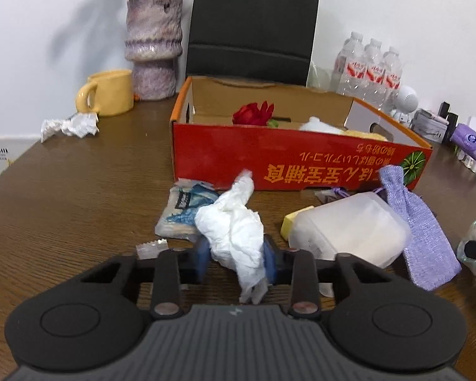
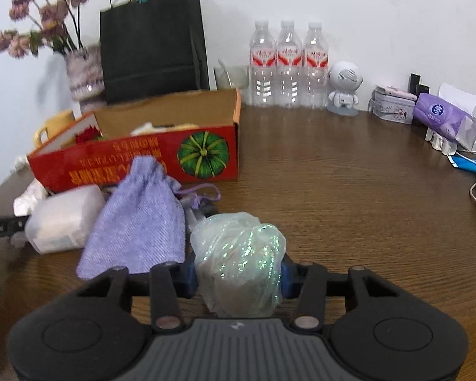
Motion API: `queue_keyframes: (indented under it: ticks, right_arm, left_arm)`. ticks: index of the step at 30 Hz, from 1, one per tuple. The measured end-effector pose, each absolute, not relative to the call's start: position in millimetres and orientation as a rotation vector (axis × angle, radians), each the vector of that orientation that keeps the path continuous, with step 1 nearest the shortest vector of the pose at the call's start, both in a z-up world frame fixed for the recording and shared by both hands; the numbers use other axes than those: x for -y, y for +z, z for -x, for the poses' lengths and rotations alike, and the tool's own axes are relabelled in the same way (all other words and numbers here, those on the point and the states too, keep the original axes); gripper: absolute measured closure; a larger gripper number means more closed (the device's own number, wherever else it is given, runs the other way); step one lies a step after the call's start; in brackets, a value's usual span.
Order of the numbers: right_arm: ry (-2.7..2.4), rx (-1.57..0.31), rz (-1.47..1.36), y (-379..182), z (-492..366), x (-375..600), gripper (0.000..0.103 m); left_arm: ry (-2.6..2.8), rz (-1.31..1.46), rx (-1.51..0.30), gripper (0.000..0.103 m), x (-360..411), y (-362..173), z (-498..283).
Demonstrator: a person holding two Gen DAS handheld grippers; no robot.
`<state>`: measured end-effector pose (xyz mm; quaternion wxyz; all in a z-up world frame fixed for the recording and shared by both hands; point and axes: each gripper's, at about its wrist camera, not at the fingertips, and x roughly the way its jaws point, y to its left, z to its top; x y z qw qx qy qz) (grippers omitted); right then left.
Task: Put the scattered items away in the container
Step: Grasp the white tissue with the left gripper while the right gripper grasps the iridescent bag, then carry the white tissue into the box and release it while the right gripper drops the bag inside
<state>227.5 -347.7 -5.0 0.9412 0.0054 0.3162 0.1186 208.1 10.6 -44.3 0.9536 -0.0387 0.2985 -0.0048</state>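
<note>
**Both grippers loaded in front of the red box**

At the far left of the left wrist view, a crumpled paper scrap (image 1: 70, 126) lies on the worktop (image 1: 79, 190) beside a yellow mug (image 1: 106, 92), with a mottled purple vase (image 1: 154, 47) behind it. Nearer the middle, a blue-printed packet (image 1: 184, 211) lies flat just in front of the red cardboard box (image 1: 295, 162), which is open on top and holds a red rose (image 1: 254, 113) and some pale items. The left gripper (image 1: 236, 258) has its jaws clamped on a crumpled white tissue (image 1: 234, 231); the tissue bulges up between the blue pads and a tail hangs below them, short of the box wall. To the right lie a translucent plastic tub (image 1: 349, 225), touching a yellow sponge (image 1: 290, 220), then a lavender pouch (image 1: 422, 228) leaning toward the box front.

In the right wrist view, that pouch (image 2: 139, 216) lies left of the right gripper (image 2: 238, 274), whose jaws are closed on an iridescent plastic bundle (image 2: 238, 254) that fills the gap between the pads. The box (image 2: 136, 165) stands ahead to the left, apart from the bundle. Three water bottles (image 2: 288, 66) line the wall further right.
</note>
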Motion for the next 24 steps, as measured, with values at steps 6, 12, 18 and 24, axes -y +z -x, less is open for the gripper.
queue_keyframes:
  ticks: [6,12,18,24]
  right_arm:
    - [0.252,-0.605,-0.026,-3,-219,348,0.060]
    - [0.261,-0.589,-0.036,-1,-217,347,0.060]
    - [0.284,-0.567,-0.061,7,-216,344,0.060]
    - [0.337,-0.509,-0.031,35,-226,332,0.060]
  left_arm:
    - [-0.023,0.077,-0.568,0.072,-9,-40,-197]
    - [-0.037,0.084,-0.544,0.072,-9,-36,-187]
    - [-0.067,0.096,-0.521,0.072,-10,-25,-182]
    - [-0.108,0.066,-0.466,0.072,-11,3,-184]
